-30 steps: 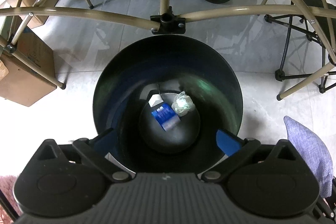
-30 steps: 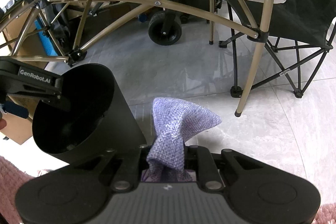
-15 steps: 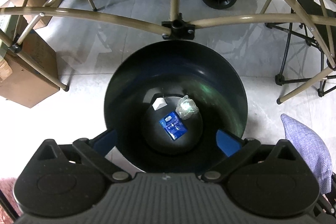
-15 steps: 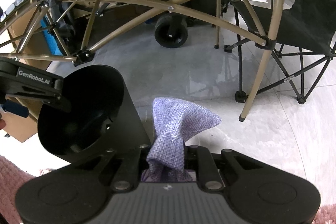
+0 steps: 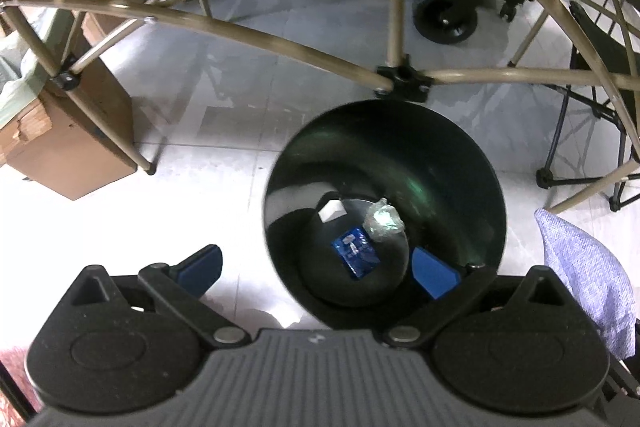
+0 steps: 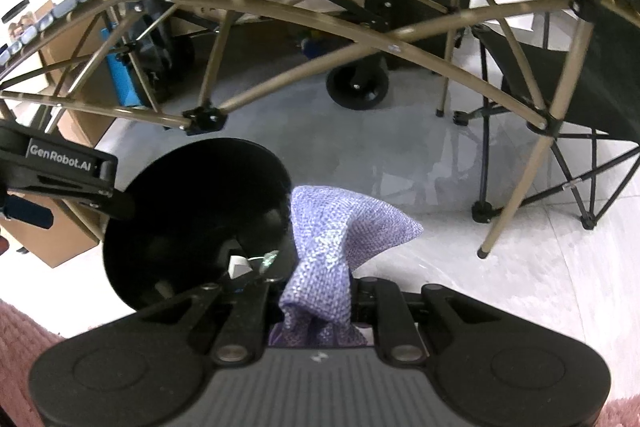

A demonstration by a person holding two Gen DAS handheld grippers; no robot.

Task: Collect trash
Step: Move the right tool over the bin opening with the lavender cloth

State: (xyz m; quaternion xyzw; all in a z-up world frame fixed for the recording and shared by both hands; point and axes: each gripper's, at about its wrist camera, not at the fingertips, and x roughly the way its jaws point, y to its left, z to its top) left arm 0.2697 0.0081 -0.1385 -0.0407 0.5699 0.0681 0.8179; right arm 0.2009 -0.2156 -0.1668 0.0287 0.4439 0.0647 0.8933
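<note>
Just left of my right gripper (image 6: 316, 301), clamped on the purple cloth (image 6: 336, 227), stands the black bin (image 6: 192, 187); my left gripper (image 5: 316, 267) gapes, its right finger hiding part of the bin's rim.

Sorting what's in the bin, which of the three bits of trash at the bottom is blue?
The flat blue packet; the small piece is white, the crumpled wrapper clear.

A round black bin (image 5: 384, 155) stands open on the pale tiled floor, beside a folding table's leg joint. At its bottom lie a blue packet (image 5: 357, 254), a crumpled clear wrapper (image 5: 383, 219) and a small white scrap (image 5: 332, 211), close together. A lilac knitted cloth (image 6: 332, 239), bunched and pinched at its lower end, stands upright just right of the bin.
</note>
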